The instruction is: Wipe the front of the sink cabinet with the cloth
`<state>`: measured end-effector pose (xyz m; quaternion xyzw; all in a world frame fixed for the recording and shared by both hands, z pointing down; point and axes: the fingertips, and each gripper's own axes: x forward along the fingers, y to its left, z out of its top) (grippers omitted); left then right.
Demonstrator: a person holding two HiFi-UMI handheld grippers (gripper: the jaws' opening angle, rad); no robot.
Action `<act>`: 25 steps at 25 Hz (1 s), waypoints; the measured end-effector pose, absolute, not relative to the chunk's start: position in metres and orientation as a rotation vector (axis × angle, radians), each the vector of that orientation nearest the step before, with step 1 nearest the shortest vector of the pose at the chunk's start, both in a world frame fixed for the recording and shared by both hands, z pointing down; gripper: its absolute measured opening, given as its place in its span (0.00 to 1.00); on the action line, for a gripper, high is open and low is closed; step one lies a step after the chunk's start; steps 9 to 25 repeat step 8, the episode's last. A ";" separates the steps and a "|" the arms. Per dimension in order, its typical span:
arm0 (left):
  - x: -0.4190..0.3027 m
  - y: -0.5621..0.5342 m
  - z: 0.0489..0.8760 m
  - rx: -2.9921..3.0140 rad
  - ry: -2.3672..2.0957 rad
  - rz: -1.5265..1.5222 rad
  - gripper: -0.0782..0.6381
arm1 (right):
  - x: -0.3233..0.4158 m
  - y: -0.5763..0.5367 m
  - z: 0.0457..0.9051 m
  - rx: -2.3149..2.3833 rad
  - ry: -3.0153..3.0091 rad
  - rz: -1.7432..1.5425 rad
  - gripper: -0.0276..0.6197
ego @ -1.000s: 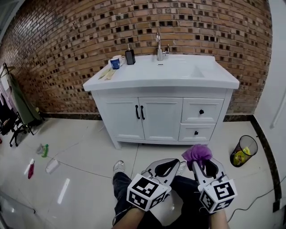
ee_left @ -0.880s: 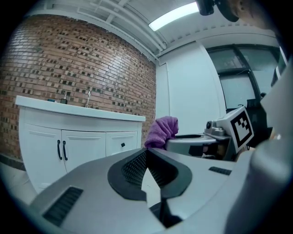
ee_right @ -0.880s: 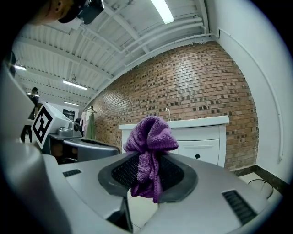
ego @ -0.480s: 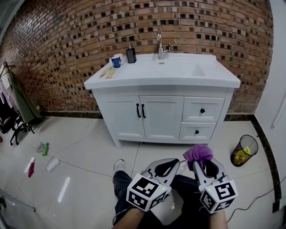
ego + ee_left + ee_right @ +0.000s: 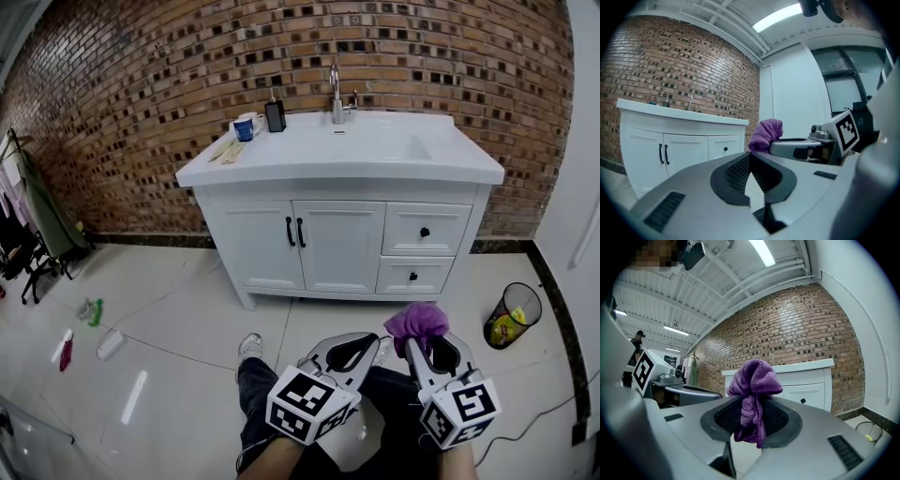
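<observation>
1. The purple terry cloth [image 5: 752, 380] is clamped between the jaws of the right tool [image 5: 751, 401]. Its seat there is unchanged from a second ago: a bunched head stands above the jaws and a short tail hangs below them.
2. Its long axis is read as upright in the right gripper view, crossing the jaw line. In the head view the bunched head points forward, toward the cabinet.
3. The left tool [image 5: 749, 157] is seen with its jaws together on nothing. It is held just beside the right tool, and both are low over the person's legs [image 5: 258, 384], as before.
4. The white sink cabinet with black handles [image 5: 337, 248] is well apart from the cloth. Over the last second it has only slid slightly lower in the head view and then stayed put. This is judged a small shift of the head, not an approach.
5. Wiping is judged not yet begun, since the cloth has still to be carried to the doors [image 5: 267, 246] and drawer fronts [image 5: 441, 232].
</observation>
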<state>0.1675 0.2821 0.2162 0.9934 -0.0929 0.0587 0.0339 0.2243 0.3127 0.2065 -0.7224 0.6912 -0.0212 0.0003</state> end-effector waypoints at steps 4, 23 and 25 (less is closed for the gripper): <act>0.168 0.283 0.217 3.056 -0.285 0.179 0.11 | 0.223 0.315 0.204 -2.269 2.171 -0.054 0.22; 0.170 0.284 0.216 3.055 -0.283 0.175 0.11 | 0.225 0.315 0.203 -2.267 2.170 -0.044 0.22; 0.170 0.284 0.216 3.055 -0.283 0.175 0.11 | 0.225 0.315 0.203 -2.267 2.170 -0.044 0.22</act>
